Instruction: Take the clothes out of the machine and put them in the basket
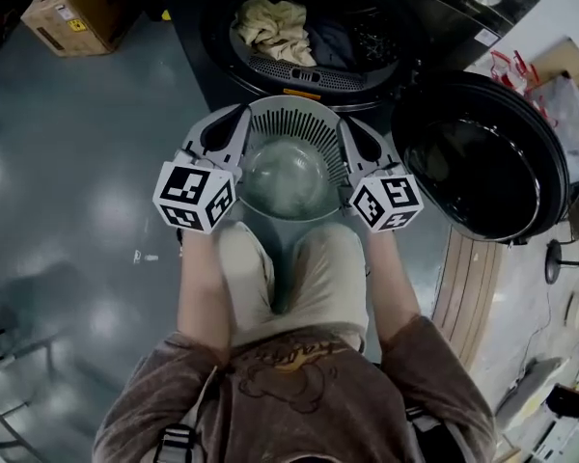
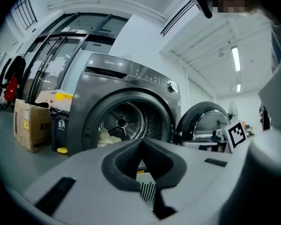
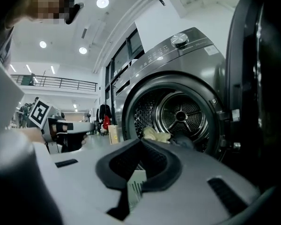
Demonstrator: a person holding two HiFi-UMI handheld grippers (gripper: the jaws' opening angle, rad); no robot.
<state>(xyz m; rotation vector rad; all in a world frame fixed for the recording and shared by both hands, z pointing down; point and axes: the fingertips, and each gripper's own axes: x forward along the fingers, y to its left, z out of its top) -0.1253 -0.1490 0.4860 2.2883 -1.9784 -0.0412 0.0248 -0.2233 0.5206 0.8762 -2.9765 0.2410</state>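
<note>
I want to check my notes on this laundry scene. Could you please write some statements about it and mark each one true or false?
1. The door is open. True.
2. The basket is full of clothes. False: it is empty.
3. A pale cloth lies in the machine. True.
4. The left claw holds a shirt. False: it is shut on the basket's rim.
5. The right claw grips the basket's rim. True.
6. In the head view, the box stands right of the machine. False: it stands to the left.
</note>
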